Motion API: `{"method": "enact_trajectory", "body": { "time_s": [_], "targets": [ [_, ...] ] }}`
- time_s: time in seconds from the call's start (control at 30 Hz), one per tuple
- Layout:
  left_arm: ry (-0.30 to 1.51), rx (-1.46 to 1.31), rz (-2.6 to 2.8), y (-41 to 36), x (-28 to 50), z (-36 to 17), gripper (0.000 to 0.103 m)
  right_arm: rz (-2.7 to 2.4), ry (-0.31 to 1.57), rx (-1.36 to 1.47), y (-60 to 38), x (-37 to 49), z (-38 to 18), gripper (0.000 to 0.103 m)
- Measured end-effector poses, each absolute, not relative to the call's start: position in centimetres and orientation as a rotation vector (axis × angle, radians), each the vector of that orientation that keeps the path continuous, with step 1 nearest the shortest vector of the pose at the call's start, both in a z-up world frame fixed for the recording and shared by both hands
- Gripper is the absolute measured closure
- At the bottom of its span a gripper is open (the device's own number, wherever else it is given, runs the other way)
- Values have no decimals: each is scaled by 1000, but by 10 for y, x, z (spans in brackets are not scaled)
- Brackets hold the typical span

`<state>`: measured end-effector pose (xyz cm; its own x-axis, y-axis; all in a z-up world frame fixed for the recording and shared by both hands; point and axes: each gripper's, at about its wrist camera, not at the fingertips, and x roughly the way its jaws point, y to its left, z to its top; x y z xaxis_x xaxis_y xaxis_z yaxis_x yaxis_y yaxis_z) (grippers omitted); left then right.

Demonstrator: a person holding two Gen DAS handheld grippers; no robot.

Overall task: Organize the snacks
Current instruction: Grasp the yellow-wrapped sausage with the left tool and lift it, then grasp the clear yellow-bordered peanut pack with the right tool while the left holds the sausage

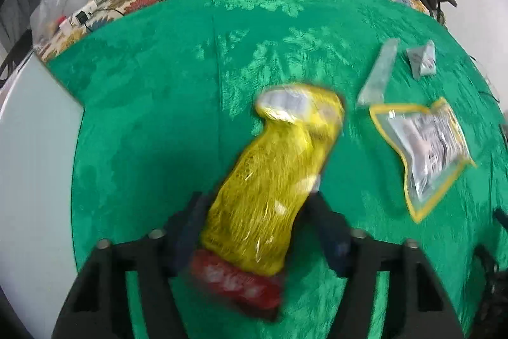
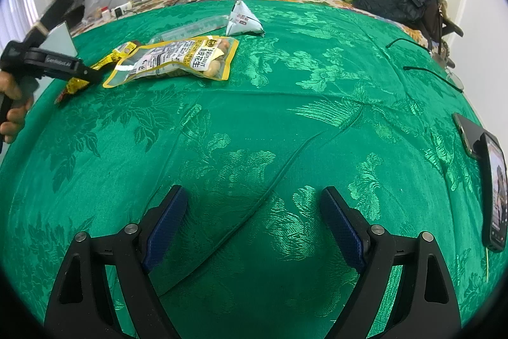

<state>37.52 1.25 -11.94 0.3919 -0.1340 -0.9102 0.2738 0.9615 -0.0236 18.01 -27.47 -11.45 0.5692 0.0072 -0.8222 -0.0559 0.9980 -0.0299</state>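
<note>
A long yellow snack bag [image 1: 270, 173] with a red end [image 1: 238, 281] fills the gap between the blue pads of my left gripper [image 1: 254, 199], which is shut on it; the view is blurred. From the right wrist view, that gripper [image 2: 92, 75] is at the far left in a person's hand, with the yellow bag [image 2: 76, 84] in it. A yellow-edged peanut pouch [image 2: 177, 59], a long clear packet [image 2: 190, 29] and a grey triangular pack [image 2: 243, 19] lie on the green cloth [image 2: 254, 116]. My right gripper [image 2: 254, 202] hangs open over bare cloth.
Two phones [image 2: 493, 193] lie near the cloth's right edge, with glasses [image 2: 444, 75] farther back. A dark jacket [image 2: 397, 2] is piled at the back right. Pillows line the headboard. A power strip [image 2: 122, 9] with cables sits at the back left.
</note>
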Motion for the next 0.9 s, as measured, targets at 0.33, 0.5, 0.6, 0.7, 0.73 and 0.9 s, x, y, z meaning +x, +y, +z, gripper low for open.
{"method": "enact_trajectory", "body": {
  "time_s": [0.33,0.5,0.6,0.7,0.73,0.9],
  "targets": [
    [1180,-17,-189,47,251,-114,54,37,964,-56,-275,180,-114,14],
    [1146,0,-210,37,214,-116,34,37,964,-55,-275,180,-115,14],
    [1115,9,-200,32,221,-120,20,37,964,-55,-275,180,-115,14],
    [1073,34,-170,28,234,-123,13,37,964,-55,-275,180,-115,14],
    [1062,45,-164,28,238,-125,11,37,964,-55,-275,180,-115,14],
    [972,71,-163,29,237,-133,0,37,964,-57,-275,180,-114,14]
  ]
}}
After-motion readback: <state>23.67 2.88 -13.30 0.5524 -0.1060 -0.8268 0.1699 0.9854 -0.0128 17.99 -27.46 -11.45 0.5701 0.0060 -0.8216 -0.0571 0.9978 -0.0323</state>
